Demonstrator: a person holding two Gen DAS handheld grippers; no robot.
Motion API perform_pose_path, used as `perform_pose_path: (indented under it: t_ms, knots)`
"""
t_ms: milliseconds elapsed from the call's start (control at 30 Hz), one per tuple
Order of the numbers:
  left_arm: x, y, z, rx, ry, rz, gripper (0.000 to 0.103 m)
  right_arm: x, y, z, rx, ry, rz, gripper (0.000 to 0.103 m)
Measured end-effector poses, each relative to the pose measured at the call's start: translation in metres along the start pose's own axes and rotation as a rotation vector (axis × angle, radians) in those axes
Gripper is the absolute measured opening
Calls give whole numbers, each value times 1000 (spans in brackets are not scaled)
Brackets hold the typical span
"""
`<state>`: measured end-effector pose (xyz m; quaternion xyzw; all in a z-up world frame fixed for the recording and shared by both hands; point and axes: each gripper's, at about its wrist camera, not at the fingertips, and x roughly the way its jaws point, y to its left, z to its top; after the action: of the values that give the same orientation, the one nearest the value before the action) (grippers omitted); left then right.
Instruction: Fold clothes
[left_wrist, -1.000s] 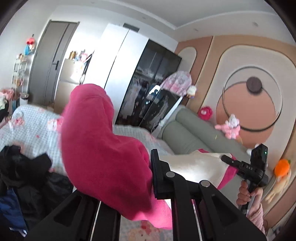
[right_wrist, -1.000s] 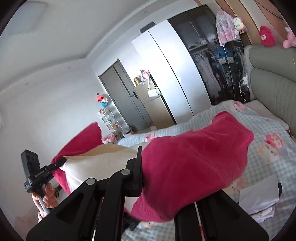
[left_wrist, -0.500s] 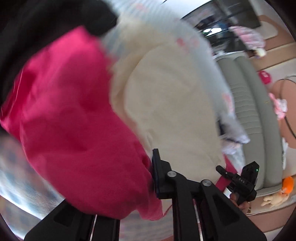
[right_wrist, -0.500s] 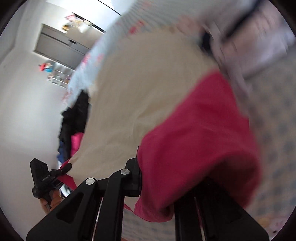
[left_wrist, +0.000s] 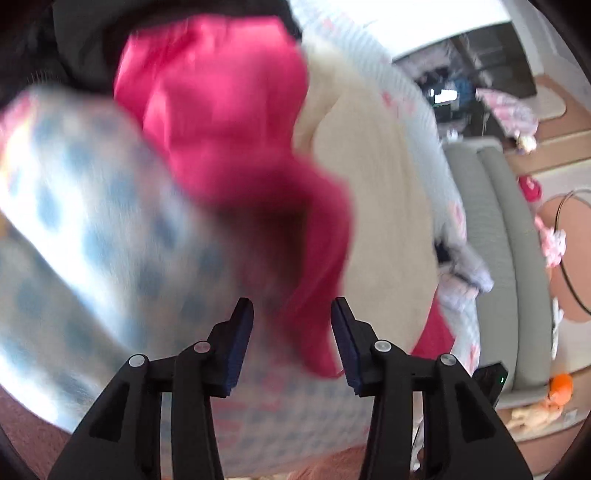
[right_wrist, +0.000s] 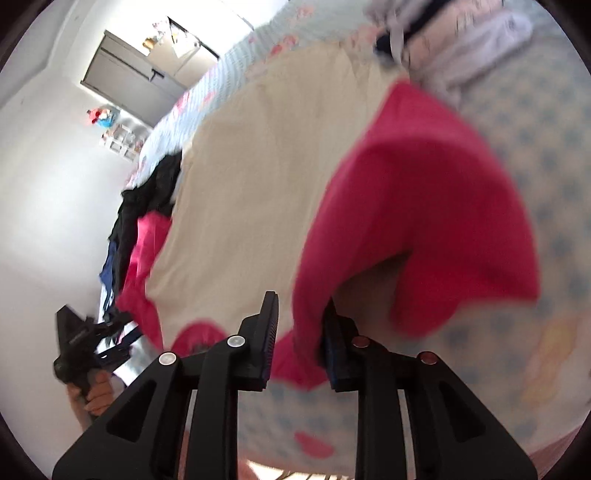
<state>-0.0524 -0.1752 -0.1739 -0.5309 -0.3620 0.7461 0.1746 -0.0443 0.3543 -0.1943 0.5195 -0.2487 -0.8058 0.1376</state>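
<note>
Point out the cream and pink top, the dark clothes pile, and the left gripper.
Top (right_wrist: 266, 177): right wrist view, cream body panel.
Dark clothes pile (right_wrist: 147, 199): right wrist view, black heap's middle.
Left gripper (left_wrist: 291, 343): left wrist view, midway between fingertips.

Both grippers same build, matte black plastic. L gripper (left_wrist: 291, 341): two angled link arms per side, silver round screw heads at the pivots, 4 visible. Fingers (left_wrist: 240, 347) flat w/ dark blue ribbed pads on inner faces. R gripper (right_wrist: 297, 341): same links, 2 silver screws on its left side, 2 on the right side look reddish. Pads dark, blue-ish on right finger (right_wrist: 334, 354), ribbing visible on the left one. From R cam, L unit is a black boxy body w/ handle; hand (right_wrist: 94, 397) wrapped on the handle, no sleeve visible. From L cam, R unit only a black corner w/ small green LED, low right.
</note>
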Motion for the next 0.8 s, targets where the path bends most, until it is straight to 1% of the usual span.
perform_pose_path:
  t_ms: [67,100,133,167,200,233,267,300,333,367,400,433,533,600,667,700,733,767,800]
  knots:
    - [8,6,-10,-5,20,-13,46,9,4,-8,-24,29,-26,23]
    - [12,9,-16,-8,31,-19,46,12,3,-9,-21,24,-27,23]
    - [17,6,-18,-4,27,-59,46,12,1,-9,-3,10,-9,23]
    - [21,1,-21,1,23,-102,46,12,-1,-9,14,-5,9,27]
    - [28,-1,-20,-6,25,-130,46,12,-3,-9,32,-19,28,31]
    - [35,-4,-19,-12,29,-136,46,12,-4,-9,38,-25,32,33]
    - [44,-7,-19,-5,44,-111,46,14,-4,-9,35,-25,25,33]
    - [53,-10,-19,2,60,-84,39,15,-4,-10,32,-25,17,32]
    - [56,-11,-19,10,84,-47,5,17,-5,-10,29,-24,10,30]
    - [56,-14,-20,25,89,-39,6,16,0,-10,20,-20,-11,17]
    - [56,-17,-22,40,92,-34,6,10,4,-8,16,-26,-10,6]
    - [46,-25,-21,59,64,-61,6,2,4,-7,20,-43,21,5]
    - [26,-38,-9,52,8,-151,6,-22,6,-3,32,-96,114,5]
    - [25,-37,-4,42,0,-139,9,-26,0,2,68,-94,137,5]
    - [25,-35,-4,50,-2,-128,16,-25,-7,4,82,-79,112,7]
    - [28,-36,-12,77,5,-117,30,-24,-8,1,73,-71,110,8]
    - [30,-36,-19,105,11,-105,48,-21,-9,-2,62,-55,111,10]
    - [35,-38,-27,139,22,-91,51,-17,-9,-7,47,-26,108,17]
    - [38,-38,-36,182,38,-60,51,-12,-8,-12,25,9,98,24]
